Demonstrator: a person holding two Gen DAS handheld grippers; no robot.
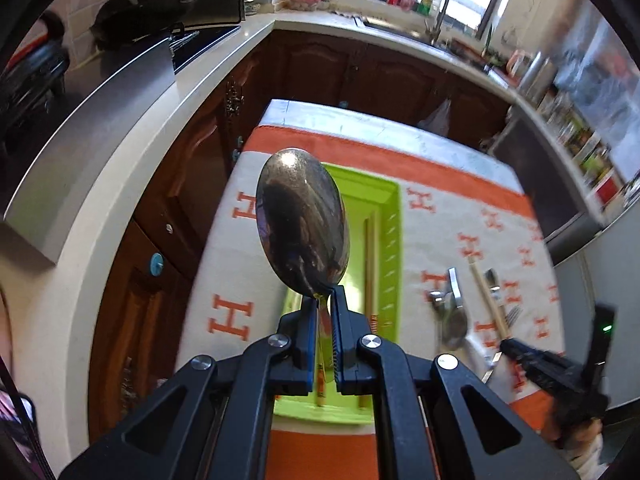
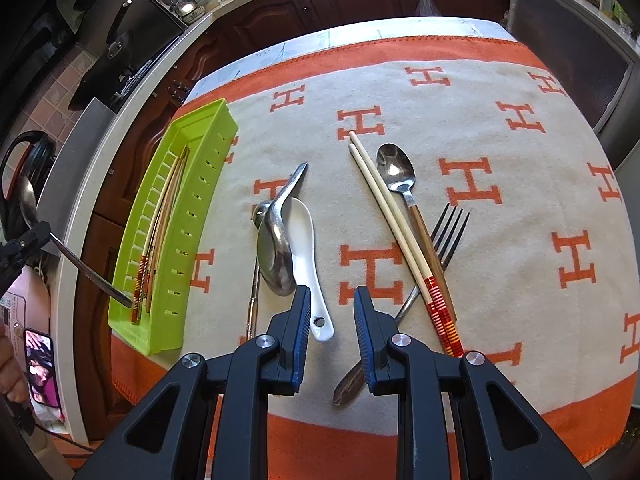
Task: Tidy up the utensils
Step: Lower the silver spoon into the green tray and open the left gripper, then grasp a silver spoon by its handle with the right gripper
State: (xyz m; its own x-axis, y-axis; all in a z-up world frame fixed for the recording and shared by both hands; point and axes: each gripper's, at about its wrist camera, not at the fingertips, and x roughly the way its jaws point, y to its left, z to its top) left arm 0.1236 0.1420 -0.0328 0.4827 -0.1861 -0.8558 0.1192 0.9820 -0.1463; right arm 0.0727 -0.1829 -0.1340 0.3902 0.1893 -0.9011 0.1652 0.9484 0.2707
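Observation:
My left gripper (image 1: pixel 324 300) is shut on the neck of a metal spoon (image 1: pixel 302 220), whose bowl stands up above the green tray (image 1: pixel 390 208). Several chopsticks (image 1: pixel 370 264) lie in that tray. In the right wrist view the held spoon (image 2: pixel 80 264) hangs at the far left, its handle end over the tray (image 2: pixel 208 136). My right gripper (image 2: pixel 332 304) is open and holds nothing, hovering over the cloth. Below it lie a white ceramic spoon (image 2: pixel 306 248), a metal ladle spoon (image 2: pixel 276 256), a chopstick pair (image 2: pixel 400 232), a wooden-handled spoon (image 2: pixel 394 168) and a fork (image 2: pixel 444 236).
An orange and cream cloth (image 2: pixel 500 240) covers the table. A thin metal handle (image 2: pixel 253 308) lies beside the ladle spoon. A white counter (image 1: pixel 132 160) and dark wooden cabinets (image 1: pixel 320 68) border the table's left and far sides. A person's hand (image 2: pixel 8 364) shows at the left edge.

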